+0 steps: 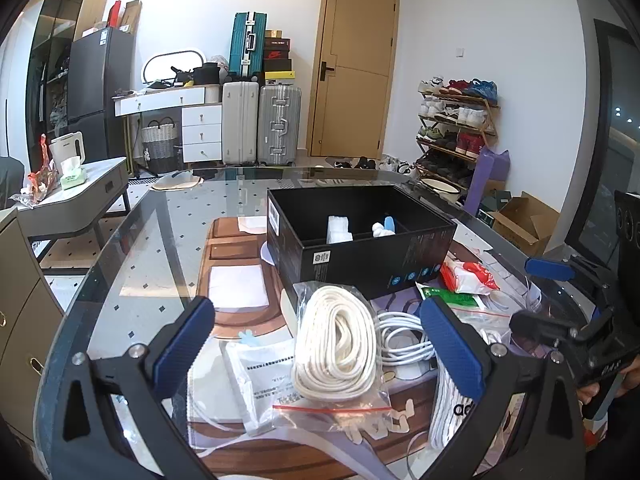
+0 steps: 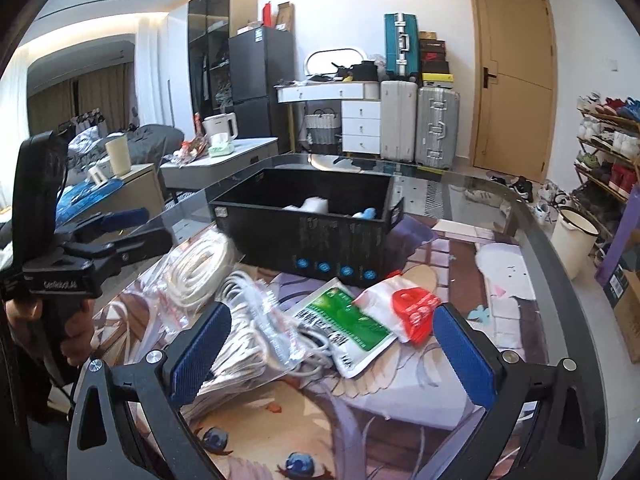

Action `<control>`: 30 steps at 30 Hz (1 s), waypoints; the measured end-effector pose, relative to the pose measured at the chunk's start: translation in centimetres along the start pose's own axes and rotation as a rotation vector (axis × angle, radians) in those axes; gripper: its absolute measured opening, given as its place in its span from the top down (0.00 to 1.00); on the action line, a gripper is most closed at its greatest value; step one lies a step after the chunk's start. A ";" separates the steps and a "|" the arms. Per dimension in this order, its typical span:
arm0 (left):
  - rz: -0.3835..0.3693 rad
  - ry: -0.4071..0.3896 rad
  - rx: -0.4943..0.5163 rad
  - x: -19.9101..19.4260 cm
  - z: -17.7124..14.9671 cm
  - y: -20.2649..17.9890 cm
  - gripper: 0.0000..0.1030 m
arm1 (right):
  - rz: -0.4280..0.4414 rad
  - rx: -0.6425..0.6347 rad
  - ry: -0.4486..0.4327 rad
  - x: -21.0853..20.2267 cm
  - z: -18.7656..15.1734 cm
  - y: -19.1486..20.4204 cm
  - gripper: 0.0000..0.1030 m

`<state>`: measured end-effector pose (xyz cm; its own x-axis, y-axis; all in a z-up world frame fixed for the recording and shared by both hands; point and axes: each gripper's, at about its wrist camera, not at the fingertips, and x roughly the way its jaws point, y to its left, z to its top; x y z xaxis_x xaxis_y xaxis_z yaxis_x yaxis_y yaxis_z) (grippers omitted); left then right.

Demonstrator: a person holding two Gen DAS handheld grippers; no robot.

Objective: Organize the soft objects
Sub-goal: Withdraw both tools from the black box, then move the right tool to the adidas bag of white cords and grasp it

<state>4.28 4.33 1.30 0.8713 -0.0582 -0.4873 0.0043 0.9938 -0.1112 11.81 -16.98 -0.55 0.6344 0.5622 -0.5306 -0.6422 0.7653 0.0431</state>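
A black box (image 1: 360,256) (image 2: 308,236) stands on the glass table, with white and blue soft items inside (image 1: 362,230). In front of it lies a bagged coil of cream rope (image 1: 338,344) (image 2: 198,270), a bag of white cable (image 1: 404,340) (image 2: 260,332), a green-printed packet (image 1: 456,298) (image 2: 348,326) and a red-and-white packet (image 1: 470,278) (image 2: 404,306). My left gripper (image 1: 320,340) is open, its fingers either side of the rope bag and above it. My right gripper (image 2: 334,350) is open over the cable bag and green packet. Each gripper appears at the side of the other's view.
A flat white printed pouch (image 1: 260,376) and striped white fabric (image 1: 448,408) lie at the table's near side. The glass table (image 1: 160,248) curves away left and right. Suitcases, a dresser, a shoe rack and a door stand behind.
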 end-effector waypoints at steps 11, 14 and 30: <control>-0.005 0.011 0.002 -0.1 -0.5 -0.1 0.00 | 0.088 -0.037 0.069 1.2 -1.3 2.9 0.00; -0.004 0.008 0.000 -0.2 -0.5 0.0 0.00 | 0.109 -0.061 0.092 1.8 -1.7 3.7 0.00; 0.003 0.011 -0.005 0.0 -0.5 0.4 0.00 | 0.129 -0.042 0.128 3.6 -1.4 6.1 0.00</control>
<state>4.01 4.71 0.87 0.8658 -0.0566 -0.4972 -0.0008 0.9934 -0.1144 9.56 -10.78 -3.40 0.4874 0.6080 -0.6267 -0.7337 0.6743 0.0836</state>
